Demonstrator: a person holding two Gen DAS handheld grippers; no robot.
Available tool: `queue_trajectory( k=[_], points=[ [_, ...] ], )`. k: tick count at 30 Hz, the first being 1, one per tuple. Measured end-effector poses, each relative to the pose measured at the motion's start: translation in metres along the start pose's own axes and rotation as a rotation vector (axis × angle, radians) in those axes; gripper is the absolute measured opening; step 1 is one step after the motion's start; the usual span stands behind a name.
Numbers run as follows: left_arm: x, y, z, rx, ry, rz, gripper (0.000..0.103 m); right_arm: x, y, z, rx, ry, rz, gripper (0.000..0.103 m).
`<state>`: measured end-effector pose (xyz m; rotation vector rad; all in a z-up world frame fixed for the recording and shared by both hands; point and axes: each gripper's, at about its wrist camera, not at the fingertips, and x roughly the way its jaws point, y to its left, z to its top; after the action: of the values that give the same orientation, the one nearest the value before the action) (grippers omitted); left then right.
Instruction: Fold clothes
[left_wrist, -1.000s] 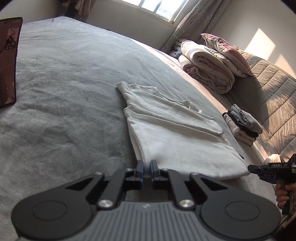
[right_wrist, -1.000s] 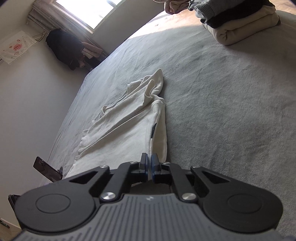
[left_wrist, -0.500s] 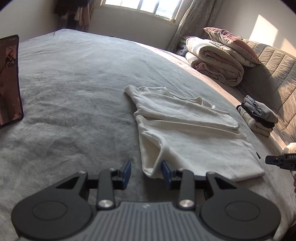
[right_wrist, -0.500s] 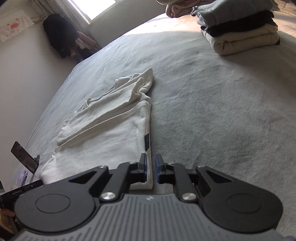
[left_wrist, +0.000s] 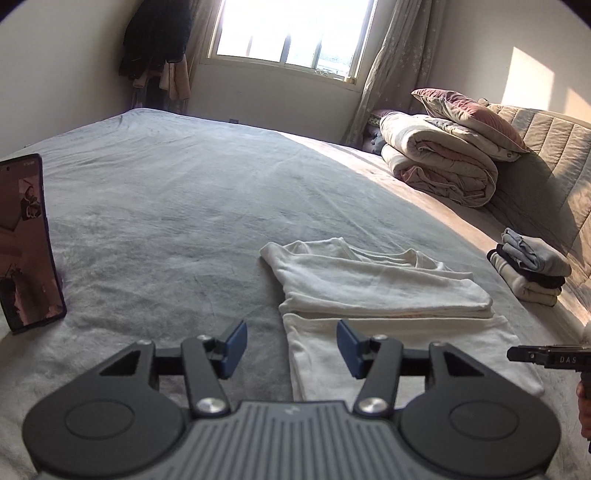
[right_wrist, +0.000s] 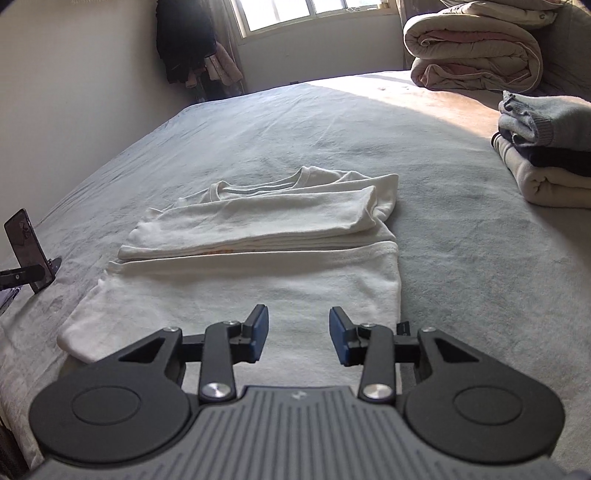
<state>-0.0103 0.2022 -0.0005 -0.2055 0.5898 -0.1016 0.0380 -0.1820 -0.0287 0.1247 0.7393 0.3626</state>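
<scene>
Now both grippers, left (left_wrist: 289, 343) and right (right_wrist: 298, 332), have released the white shirt (right_wrist: 258, 251) and backed off, jaws spread. It lies part-folded mid-bed (left_wrist: 166, 206), its near hem hidden behind each gripper at 6 o'clock.

Grey bedspread (left_wrist: 177, 206) covers the bed. Phone (left_wrist: 27, 243) stands upright on it at left. Rolled quilt (left_wrist: 439, 166) near the window (left_wrist: 288, 33), pillow (left_wrist: 469, 114) on top. Dark clothes (left_wrist: 155, 37) hang in the corner.

Sunlit window (left_wrist: 284, 35) beyond grey bed (left_wrist: 177, 206)
</scene>
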Motion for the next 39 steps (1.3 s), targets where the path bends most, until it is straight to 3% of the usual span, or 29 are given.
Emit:
queue_trajectory(
  k=[3, 6, 11, 14, 19, 25, 31, 39],
  points=[
    [0.027, -0.019, -0.006, 0.022, 0.009, -0.039, 0.038, 0.015, 0.025, 0.004, -0.077, 0.005, -0.011, 0.041],
    [0.047, -0.031, -0.013, 0.047, 0.011, -0.039, 0.031, 0.031, 0.048, 0.01, -0.126, -0.001, -0.02, 0.041],
    [0.075, -0.043, -0.022, 0.073, 0.024, -0.032, 0.03, 0.058, 0.073, 0.015, -0.142, -0.01, -0.008, 0.04],
    [0.087, -0.041, -0.031, 0.104, 0.057, -0.001, 0.03, 0.08, 0.083, 0.017, -0.156, 0.01, -0.017, 0.034],
    [0.087, -0.041, -0.039, 0.155, 0.039, -0.001, 0.03, 0.105, 0.089, 0.027, -0.172, 0.009, -0.063, 0.03],
    [0.081, -0.033, -0.03, 0.105, -0.002, -0.042, 0.03, 0.11, 0.091, 0.029, -0.156, -0.013, -0.084, 0.03],
    [0.091, -0.021, -0.03, 0.076, 0.011, -0.028, 0.029, 0.075, 0.081, 0.022, -0.178, -0.081, -0.091, 0.03],
    [0.089, -0.021, -0.029, 0.087, 0.013, -0.022, 0.029, 0.044, 0.005, 0.014, -0.104, -0.109, -0.234, 0.03]
  ],
)
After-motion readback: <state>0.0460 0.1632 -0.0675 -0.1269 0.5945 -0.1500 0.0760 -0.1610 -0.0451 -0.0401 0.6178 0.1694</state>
